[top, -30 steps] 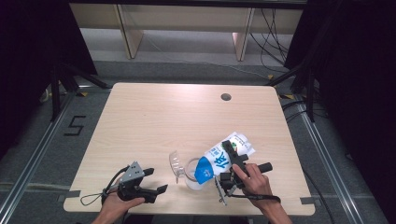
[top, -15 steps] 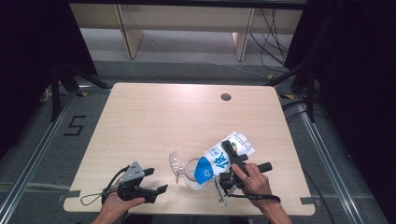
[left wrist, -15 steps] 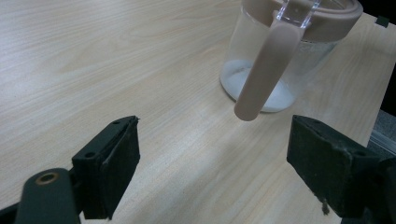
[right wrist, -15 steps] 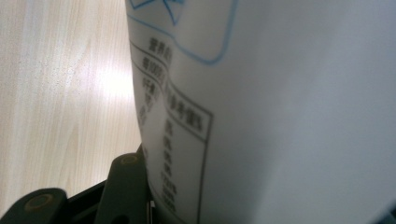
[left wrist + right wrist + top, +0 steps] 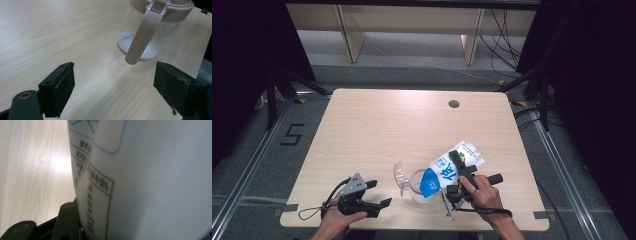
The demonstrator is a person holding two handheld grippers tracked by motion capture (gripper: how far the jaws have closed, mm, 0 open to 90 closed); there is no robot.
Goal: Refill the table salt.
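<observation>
I have the pale wooden table (image 5: 377,130) spread out below me, bare across its far half, with all the work crowded at the near edge. The blue-and-white bag (image 5: 447,170) is the biggest thing there — tilted, its blue end down over the mouth of the clear jar (image 5: 147,32), its white end up and away toward the right. My right gripper (image 5: 458,172) has its jaws clamped across the bag's middle, the printed side close against the jaw in the right gripper view. White powder lies in the jar's bottom; its pinkish handle (image 5: 141,37) faces my left gripper (image 5: 113,92), which rests low near the table's front-left — jaws spread wide, holding nothing.
</observation>
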